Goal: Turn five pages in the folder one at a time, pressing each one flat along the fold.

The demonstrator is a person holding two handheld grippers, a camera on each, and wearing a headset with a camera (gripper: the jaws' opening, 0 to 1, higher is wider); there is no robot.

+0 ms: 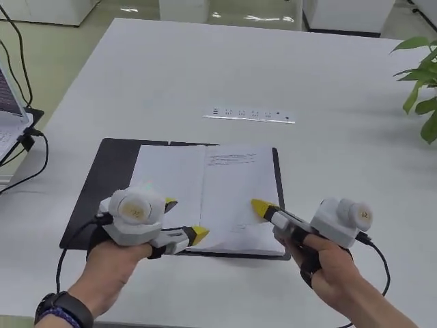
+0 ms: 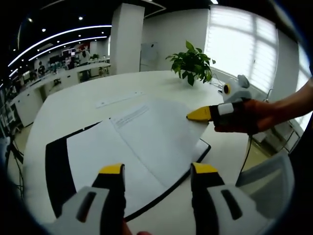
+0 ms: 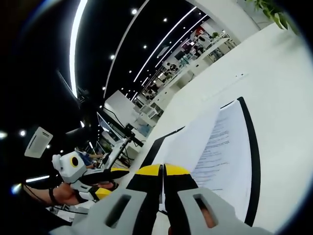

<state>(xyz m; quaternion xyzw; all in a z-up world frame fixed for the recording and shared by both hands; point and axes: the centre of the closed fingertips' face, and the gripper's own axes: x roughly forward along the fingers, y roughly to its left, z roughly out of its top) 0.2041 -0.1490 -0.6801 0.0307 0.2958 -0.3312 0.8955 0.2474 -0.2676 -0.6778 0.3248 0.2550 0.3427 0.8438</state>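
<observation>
Item one: I see a folder [image 1: 109, 184] lying open and flat on the white matte table [image 1: 205, 68], towards my near edge. Its smooth black cover shows as a broad band on the left and a thin border on the right. Inside are two white paper sheets: the left page [image 1: 167, 174] is blank and the right page [image 1: 239, 184] has small print along its top, with a straight fold [image 1: 203, 184] between them. Item two: my left gripper [image 1: 184, 219] has a grey-white moulded body and yellow wedge tips. Its jaws are spread wide, at the near edge of the left page beside the fold. Item three: my right gripper [image 1: 261, 207] has its yellow tips pressed together into one point, with nothing between them. It lies over the lower part of the right page; I cannot tell whether it touches. Item four: a flat white power strip [image 1: 249, 114] sits beyond the folder, well apart from it. Item five: a leafy green plant [image 1: 423, 89] stands at the right edge. Item six: a laptop [image 1: 10, 109] sits at the left, with black cables.
</observation>
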